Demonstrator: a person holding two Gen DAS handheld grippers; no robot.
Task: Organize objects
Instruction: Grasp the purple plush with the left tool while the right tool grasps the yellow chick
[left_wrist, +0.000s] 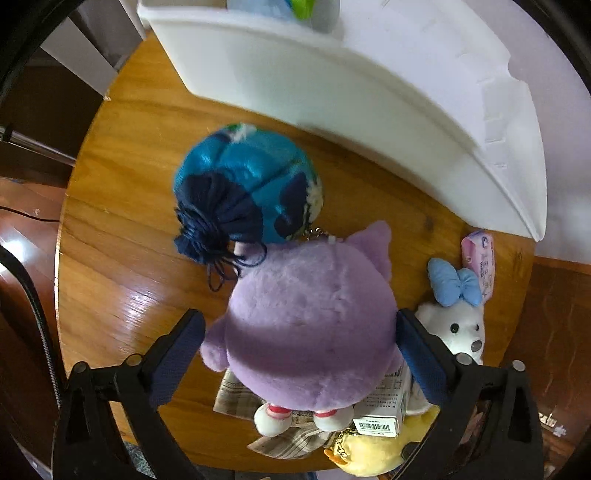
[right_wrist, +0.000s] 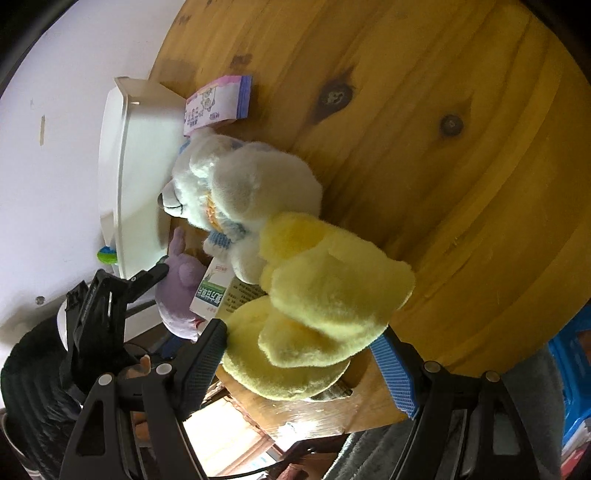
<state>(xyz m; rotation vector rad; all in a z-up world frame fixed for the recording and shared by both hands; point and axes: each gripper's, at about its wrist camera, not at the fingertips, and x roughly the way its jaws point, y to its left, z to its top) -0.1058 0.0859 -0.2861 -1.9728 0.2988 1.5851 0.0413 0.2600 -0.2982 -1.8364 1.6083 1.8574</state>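
White plastic bin (left_wrist: 332, 92) at the wooden table's (left_wrist: 129, 258) far edge holds blue and green items, only partly visible. Left gripper (left_wrist: 301, 339) stands wide around the purple plush (left_wrist: 310, 317); right gripper (right_wrist: 306, 354) stands wide around the yellow plush (right_wrist: 325, 295).

You have a pile of toys in front of the white bin (left_wrist: 332, 92). The round purple plush (left_wrist: 310, 325) sits with its back to you, its white feet (left_wrist: 271, 421) on a checked cloth. Between it and the bin lies a shiny blue ball-shaped pouch (left_wrist: 247, 184). A white bear (right_wrist: 236, 192) with a blue bow (left_wrist: 456, 282) lies off to one side, touching the yellow plush (right_wrist: 317, 321). A small white-and-green box (right_wrist: 210, 291) leans between them. A pink packet (right_wrist: 216, 103) rests by the bin's end.
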